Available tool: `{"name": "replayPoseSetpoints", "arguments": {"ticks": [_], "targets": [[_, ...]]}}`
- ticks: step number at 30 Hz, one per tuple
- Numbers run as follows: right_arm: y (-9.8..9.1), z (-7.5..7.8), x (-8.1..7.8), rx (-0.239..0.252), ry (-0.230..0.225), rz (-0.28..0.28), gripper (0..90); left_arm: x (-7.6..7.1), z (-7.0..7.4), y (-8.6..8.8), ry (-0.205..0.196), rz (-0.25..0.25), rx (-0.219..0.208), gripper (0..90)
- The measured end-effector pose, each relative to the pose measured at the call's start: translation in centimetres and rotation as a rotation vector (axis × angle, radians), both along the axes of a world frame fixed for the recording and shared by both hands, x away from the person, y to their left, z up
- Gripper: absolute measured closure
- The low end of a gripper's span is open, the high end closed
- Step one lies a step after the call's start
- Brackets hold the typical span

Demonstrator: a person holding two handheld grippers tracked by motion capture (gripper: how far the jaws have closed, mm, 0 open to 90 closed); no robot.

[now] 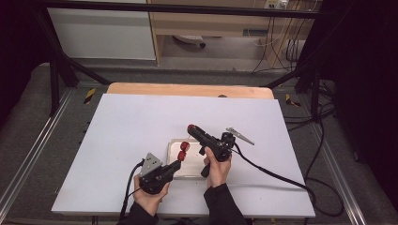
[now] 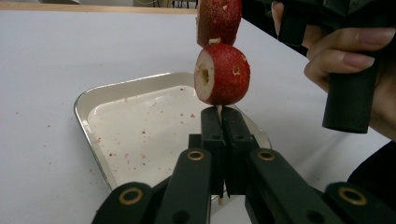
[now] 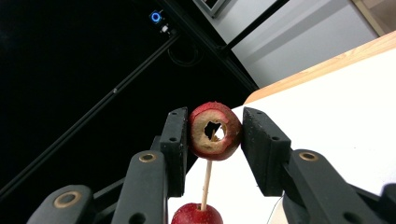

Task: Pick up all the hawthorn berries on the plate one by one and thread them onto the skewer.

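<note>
I am threading cored red hawthorn-like fruit rings onto a thin wooden skewer (image 3: 206,185) above the shallow metal tray (image 2: 100,100) on the white bench (image 1: 131,131). My left gripper (image 2: 219,116), near left, has its jaws pressed together on the lower end of the stick, holding it upright. Two red fruits (image 2: 223,74) already sit on it, one touching the other, just above those jaws. My right gripper (image 3: 215,135), to the right and a little farther off, pinches a third cored ring (image 3: 214,131) at the skewer's top; the tip shows inside its hole. By my judgement, two pieces are done, and this one must be pushed down to join them. The tray holds only crumbs.
</note>
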State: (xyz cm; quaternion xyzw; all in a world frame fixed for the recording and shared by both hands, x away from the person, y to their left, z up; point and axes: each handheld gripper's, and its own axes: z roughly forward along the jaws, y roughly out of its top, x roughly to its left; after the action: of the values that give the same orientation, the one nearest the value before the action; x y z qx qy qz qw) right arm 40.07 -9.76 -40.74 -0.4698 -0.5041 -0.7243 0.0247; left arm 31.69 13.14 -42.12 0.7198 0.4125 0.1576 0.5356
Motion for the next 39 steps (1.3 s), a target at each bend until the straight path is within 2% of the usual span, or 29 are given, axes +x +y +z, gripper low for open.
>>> {"name": "replayPoseSetpoints", "arguments": {"ticks": [7, 10, 12, 16, 20, 23, 27, 30, 33, 34, 36, 39], "targets": [[0.3, -0.4, -0.4, 0.005, -0.001, 0.000, 62.7, 0.2, 0.3, -0.2, 0.012, 0.004, -0.028, 88.5], [0.2, -0.3, -0.6, 0.005, -0.003, -0.001, 62.7, 0.4, 0.2, -0.2, 0.008, 0.007, -0.022, 88.5], [0.2, -0.2, -0.7, 0.001, -0.007, 0.000, 62.8, 0.5, 0.2, -0.3, 0.020, 0.005, -0.025, 88.5], [0.2, -0.1, -0.9, -0.006, -0.017, -0.003, 63.0, 0.6, 0.1, -0.1, 0.012, 0.007, -0.023, 88.5], [0.2, -0.2, -0.7, -0.021, -0.001, 0.014, 62.9, 0.5, -0.1, -0.3, 0.009, -0.017, -0.010, 88.7], [0.0, -0.2, -0.3, -0.046, 0.010, 0.046, 62.6, 0.6, -0.1, 0.4, -0.002, -0.021, 0.030, 88.8], [-0.3, -0.1, 0.4, -0.105, 0.044, 0.102, 62.5, 0.7, -0.3, 1.0, -0.003, -0.030, 0.079, 88.9], [-0.3, -0.2, 0.4, -0.115, 0.044, 0.111, 62.9, 0.7, -0.4, 1.0, -0.005, -0.025, 0.075, 88.9], [-0.3, -0.1, 0.2, -0.081, 0.032, 0.080, 63.4, 0.4, -0.4, 0.7, -0.009, -0.026, 0.069, 88.9], [-0.3, 0.0, 0.2, -0.064, 0.025, 0.063, 63.5, 0.3, -0.4, 0.7, -0.013, -0.022, 0.059, 88.9], [-0.4, 0.2, 0.2, -0.044, 0.025, 0.063, 63.5, 0.3, -0.4, 0.7, -0.011, -0.018, 0.040, 88.9], [-0.3, 0.1, 0.0, -0.050, 0.020, 0.062, 63.5, 0.4, -0.3, 0.6, -0.004, -0.014, -0.002, 88.9]]}}
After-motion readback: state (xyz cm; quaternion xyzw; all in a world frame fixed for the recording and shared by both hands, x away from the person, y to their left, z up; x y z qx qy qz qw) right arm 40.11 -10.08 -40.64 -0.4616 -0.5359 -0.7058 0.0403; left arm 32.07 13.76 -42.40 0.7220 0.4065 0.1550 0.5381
